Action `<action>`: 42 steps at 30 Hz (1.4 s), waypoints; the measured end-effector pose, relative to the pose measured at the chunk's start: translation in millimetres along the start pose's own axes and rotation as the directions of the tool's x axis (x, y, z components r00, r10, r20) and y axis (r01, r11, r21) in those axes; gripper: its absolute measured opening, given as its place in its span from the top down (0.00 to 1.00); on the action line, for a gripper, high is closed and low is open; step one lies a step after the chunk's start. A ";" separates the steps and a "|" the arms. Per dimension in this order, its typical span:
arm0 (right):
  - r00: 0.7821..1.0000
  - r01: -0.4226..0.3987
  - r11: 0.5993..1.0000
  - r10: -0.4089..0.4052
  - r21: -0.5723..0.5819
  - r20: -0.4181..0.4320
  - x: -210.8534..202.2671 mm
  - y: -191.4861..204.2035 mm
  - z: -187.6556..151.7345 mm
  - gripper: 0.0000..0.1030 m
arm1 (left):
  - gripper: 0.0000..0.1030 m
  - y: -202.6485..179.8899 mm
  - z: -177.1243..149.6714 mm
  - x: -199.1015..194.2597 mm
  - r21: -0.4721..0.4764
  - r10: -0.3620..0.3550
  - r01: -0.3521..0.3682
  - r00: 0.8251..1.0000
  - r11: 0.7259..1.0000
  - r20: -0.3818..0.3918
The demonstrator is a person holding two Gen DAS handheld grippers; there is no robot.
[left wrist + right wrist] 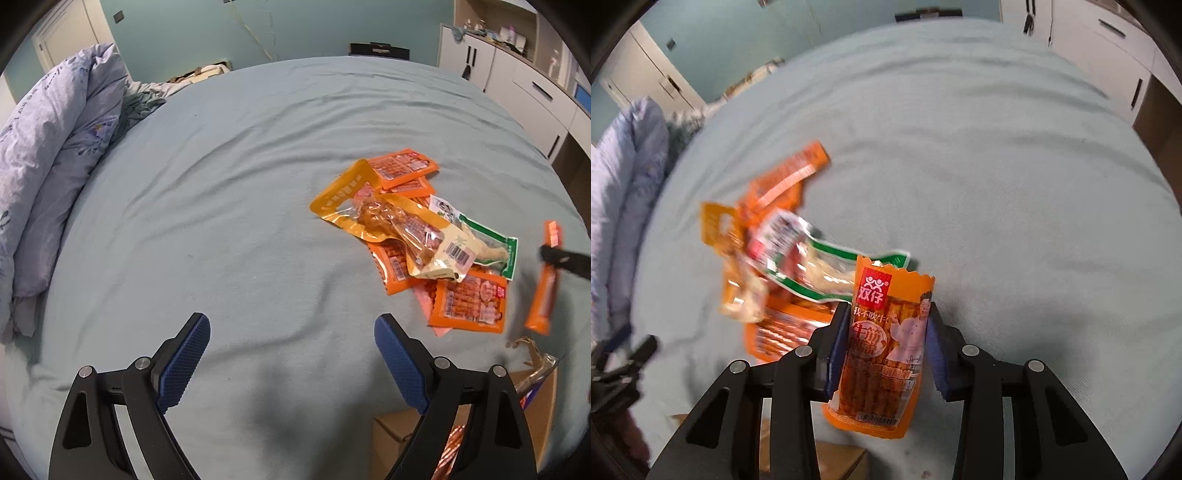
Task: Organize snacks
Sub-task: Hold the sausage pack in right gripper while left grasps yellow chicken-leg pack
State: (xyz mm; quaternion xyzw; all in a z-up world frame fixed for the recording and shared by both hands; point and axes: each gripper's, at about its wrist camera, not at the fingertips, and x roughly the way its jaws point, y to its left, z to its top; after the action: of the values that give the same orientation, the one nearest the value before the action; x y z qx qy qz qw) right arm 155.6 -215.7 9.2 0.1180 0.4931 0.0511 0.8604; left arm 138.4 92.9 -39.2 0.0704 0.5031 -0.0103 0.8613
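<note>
On the bed [240, 155] | our right tongs [886, 343] grip an orange snack packet [882, 350] | our left tongs [291, 332] gape empty | snack pile [413, 229] lies right.

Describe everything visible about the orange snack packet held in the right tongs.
The orange snack packet is a glossy plastic pouch with a zigzag top edge, a red logo square, a printed figure, a window showing reddish-brown sticks, and a barcode at the bottom. It stands roughly upright, bowed slightly, clamped at its sides between the blue pads of the right tongs, lifted clear of the bed sheet. Only the pads touch it. Sealed, it looks undamaged.
</note>
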 end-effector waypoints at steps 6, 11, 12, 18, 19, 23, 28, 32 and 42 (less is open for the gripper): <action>0.984 -0.095 0.995 0.097 -0.019 0.149 -75.3 8.3 -15.1 0.64 | 0.11 -0.6 4.3 -2.9 -0.004 -0.041 0.041 0.999 0.999 0.001; 0.971 -0.118 0.991 0.130 -0.066 0.201 -98.7 20.1 -31.7 0.64 | 0.11 -17.8 45.4 8.9 -0.009 -0.158 0.157 0.985 0.988 -0.077; 0.972 -0.109 0.991 0.123 -0.077 0.200 -96.9 21.8 -35.5 0.64 | 0.10 -23.5 56.3 15.4 -0.023 -0.187 0.186 0.977 0.982 -0.103; 0.985 -0.096 0.992 0.107 -0.087 0.132 -67.7 23.3 -39.4 0.64 | 0.10 -52.0 98.7 85.5 -0.152 -0.266 0.229 0.914 0.962 -0.306; 0.986 -0.097 0.992 0.107 -0.085 0.127 -68.4 23.0 -37.6 0.64 | 0.10 -55.2 100.1 96.1 -0.159 -0.261 0.219 0.907 0.963 -0.330; 0.986 -0.099 0.992 0.109 -0.084 0.123 -66.3 21.6 -30.3 0.64 | 0.10 -65.0 97.8 139.2 -0.217 -0.279 0.201 0.857 0.955 -0.433; 0.988 -0.097 0.993 0.103 -0.062 0.113 -67.1 14.8 -25.5 0.64 | 0.39 -59.8 97.8 147.9 -0.306 -0.383 0.276 0.840 0.911 -0.383; 0.989 -0.100 0.994 0.104 -0.045 0.107 -66.2 14.4 -23.2 0.64 | 0.70 -46.5 98.8 132.6 -0.345 -0.393 0.276 0.854 0.897 -0.341; 0.984 -0.082 0.996 0.087 -0.042 0.157 -77.4 12.0 -36.8 0.64 | 0.85 -7.4 76.1 33.3 -0.311 -0.292 0.223 0.936 0.924 -0.196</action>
State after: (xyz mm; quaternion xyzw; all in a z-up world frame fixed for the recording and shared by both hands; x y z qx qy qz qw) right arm 84.9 -214.3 59.1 0.1274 0.4168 0.0867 0.8958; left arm 220.0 77.3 -32.0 -0.1200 0.6040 -0.0432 0.7867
